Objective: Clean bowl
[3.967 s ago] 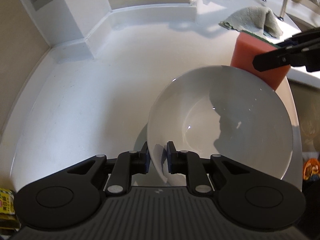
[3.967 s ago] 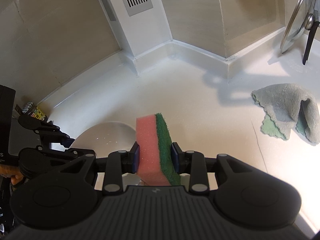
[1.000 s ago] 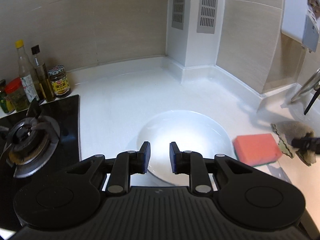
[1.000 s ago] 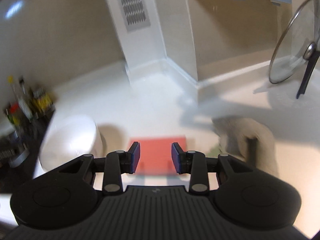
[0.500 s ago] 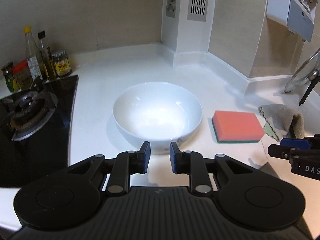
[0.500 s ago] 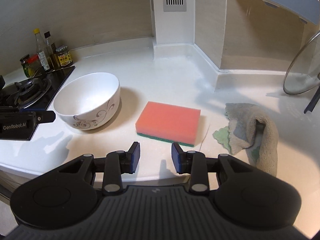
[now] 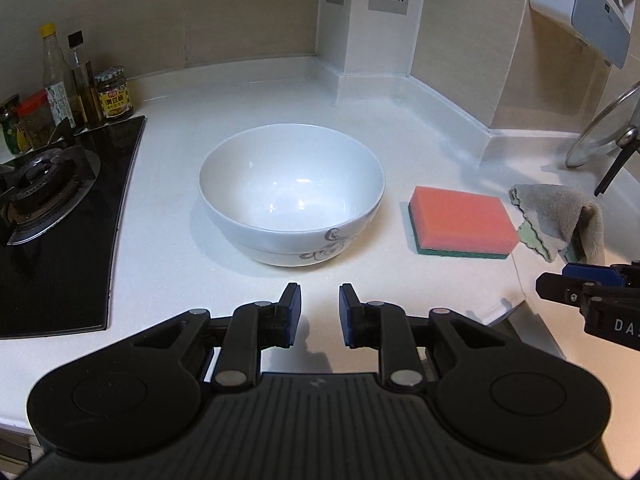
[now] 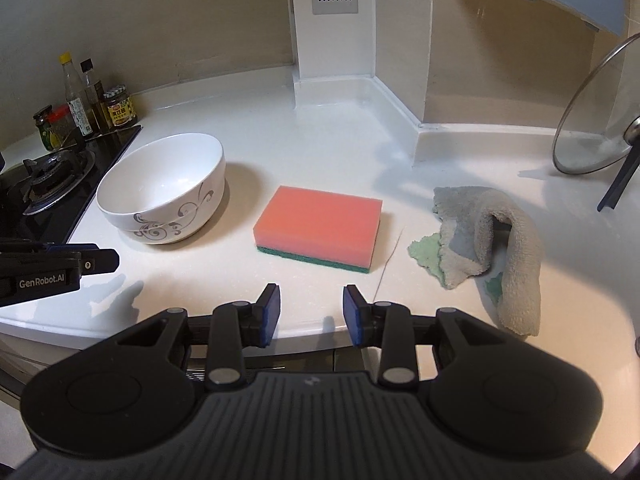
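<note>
Both grippers have drawn back from the bowl (image 7: 292, 196) and sponge (image 8: 318, 228) since four seconds ago, when the left clamped the bowl's rim and the right pinched the sponge. Left gripper (image 7: 319, 314): jaws spread, nothing between them, held over the front edge of the bench (image 7: 240, 92). Right gripper (image 8: 312, 316): jaws spread, nothing held, also at the front edge. Bowl stands upright mid-bench, just right of the hob (image 7: 52, 216). Sponge lies flat, orange face up, near the bowl's right side, apart from it. Grey cloth (image 8: 492, 240) lies crumpled towards the right edge.
</note>
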Motion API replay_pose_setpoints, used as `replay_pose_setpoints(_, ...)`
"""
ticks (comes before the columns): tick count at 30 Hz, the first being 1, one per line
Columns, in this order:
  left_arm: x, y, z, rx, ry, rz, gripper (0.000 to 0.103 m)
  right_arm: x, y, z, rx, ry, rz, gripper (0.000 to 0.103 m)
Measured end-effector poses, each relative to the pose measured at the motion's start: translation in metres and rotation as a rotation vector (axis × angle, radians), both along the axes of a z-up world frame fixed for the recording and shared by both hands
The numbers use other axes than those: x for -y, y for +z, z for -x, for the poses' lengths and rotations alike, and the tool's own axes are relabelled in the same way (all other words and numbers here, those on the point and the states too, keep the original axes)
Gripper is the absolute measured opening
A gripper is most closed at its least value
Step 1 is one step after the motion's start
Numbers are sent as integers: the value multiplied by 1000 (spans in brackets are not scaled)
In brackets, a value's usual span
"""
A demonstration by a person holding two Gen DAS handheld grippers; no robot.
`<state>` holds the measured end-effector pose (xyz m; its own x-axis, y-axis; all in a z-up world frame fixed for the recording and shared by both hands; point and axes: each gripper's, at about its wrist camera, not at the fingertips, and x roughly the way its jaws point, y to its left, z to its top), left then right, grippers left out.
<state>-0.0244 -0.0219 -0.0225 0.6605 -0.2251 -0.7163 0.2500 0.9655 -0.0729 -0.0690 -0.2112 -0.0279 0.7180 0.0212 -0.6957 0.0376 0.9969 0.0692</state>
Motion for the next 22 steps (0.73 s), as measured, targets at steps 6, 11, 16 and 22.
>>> replay_pose_setpoints(6,0,0,0,-4,20,16,27,-2,-1,-3,-4,10,-3,30)
replay_pose_setpoints(11,2,0,0,-2,27,13,27,-4,-3,-5,-8,14,-1,30)
replay_pose_setpoints(16,5,0,1,14,49,12,27,-3,-3,-6,-10,11,-2,30)
replay_pose_setpoints(22,9,3,3,37,51,6,27,-3,-4,-8,-13,13,-1,30)
